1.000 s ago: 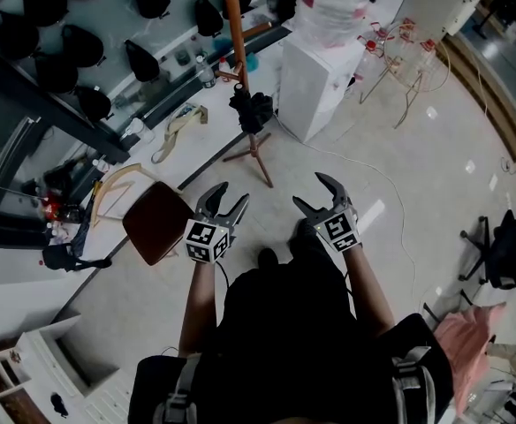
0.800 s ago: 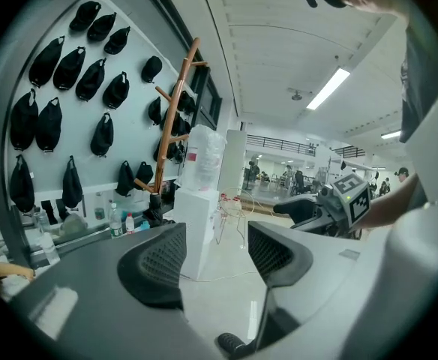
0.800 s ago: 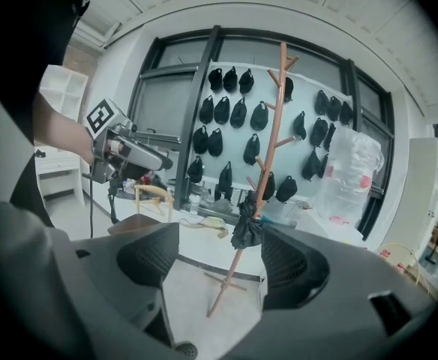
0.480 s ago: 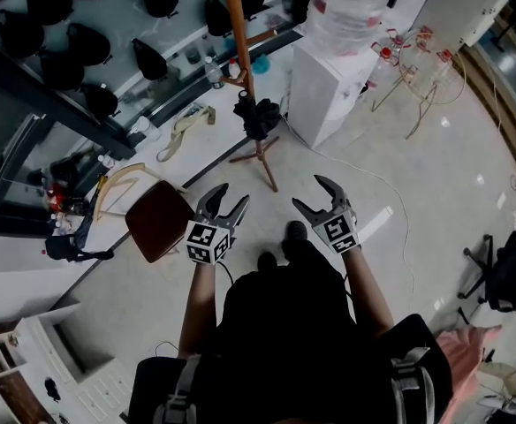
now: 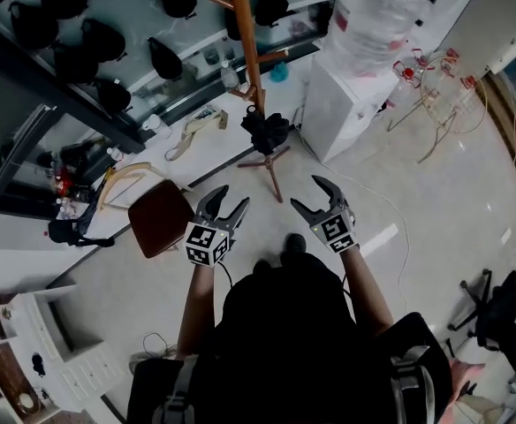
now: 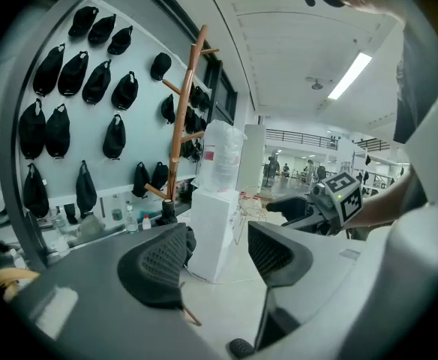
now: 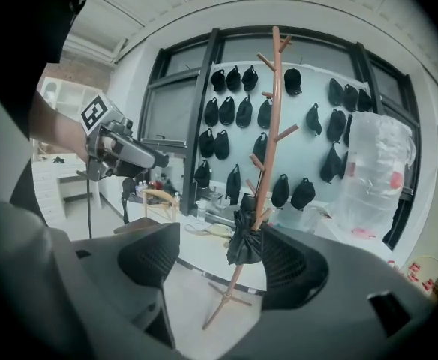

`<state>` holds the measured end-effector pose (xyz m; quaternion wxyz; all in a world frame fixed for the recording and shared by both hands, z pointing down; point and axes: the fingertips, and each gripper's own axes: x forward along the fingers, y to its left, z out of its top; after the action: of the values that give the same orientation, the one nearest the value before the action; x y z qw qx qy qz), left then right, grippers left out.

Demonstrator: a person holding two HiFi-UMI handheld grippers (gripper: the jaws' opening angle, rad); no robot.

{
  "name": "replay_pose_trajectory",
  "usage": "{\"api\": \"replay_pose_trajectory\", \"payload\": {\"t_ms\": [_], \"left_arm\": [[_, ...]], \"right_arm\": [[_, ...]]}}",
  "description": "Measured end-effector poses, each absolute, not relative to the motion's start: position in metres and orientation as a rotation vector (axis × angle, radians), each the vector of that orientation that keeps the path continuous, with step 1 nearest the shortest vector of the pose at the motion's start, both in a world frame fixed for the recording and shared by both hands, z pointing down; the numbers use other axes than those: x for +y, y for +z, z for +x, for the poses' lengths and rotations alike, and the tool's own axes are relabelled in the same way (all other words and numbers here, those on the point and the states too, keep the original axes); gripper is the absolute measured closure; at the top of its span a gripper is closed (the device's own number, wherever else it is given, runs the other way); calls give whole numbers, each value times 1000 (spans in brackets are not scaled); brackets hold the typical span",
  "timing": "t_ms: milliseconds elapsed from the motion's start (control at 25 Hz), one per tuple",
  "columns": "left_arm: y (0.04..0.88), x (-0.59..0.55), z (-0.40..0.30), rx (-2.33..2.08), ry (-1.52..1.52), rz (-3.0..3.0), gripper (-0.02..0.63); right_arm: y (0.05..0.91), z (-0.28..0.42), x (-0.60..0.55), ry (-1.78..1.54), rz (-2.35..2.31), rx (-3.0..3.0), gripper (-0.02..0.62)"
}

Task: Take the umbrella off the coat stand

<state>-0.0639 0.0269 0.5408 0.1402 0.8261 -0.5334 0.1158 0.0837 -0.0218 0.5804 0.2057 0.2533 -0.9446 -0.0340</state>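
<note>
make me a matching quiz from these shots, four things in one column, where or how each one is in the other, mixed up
1 umbrella
2 chair
3 water bottle
4 left claw

a open, holding nothing
b on top of the white dispenser
c hanging folded on the coat stand
d has a brown seat

Pairs: 1-c, 2-d, 3-b, 4-a

A large open-plan workspace, part showroom. Black caps point(image 7: 238, 111) line the wall point(image 6: 144, 126). An office chair point(image 5: 505, 307) stands on polished floor point(image 5: 435, 201).
</note>
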Motion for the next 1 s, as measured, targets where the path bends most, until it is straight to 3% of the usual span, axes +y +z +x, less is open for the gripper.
{"api": "replay_pose_trajectory", "payload": {"t_ms": [1000], "left_arm": [[558, -6, -93, -1760, 308, 2152, 348]], "right_arm": [[609, 44, -80, -73, 431, -2666, 261]]}}
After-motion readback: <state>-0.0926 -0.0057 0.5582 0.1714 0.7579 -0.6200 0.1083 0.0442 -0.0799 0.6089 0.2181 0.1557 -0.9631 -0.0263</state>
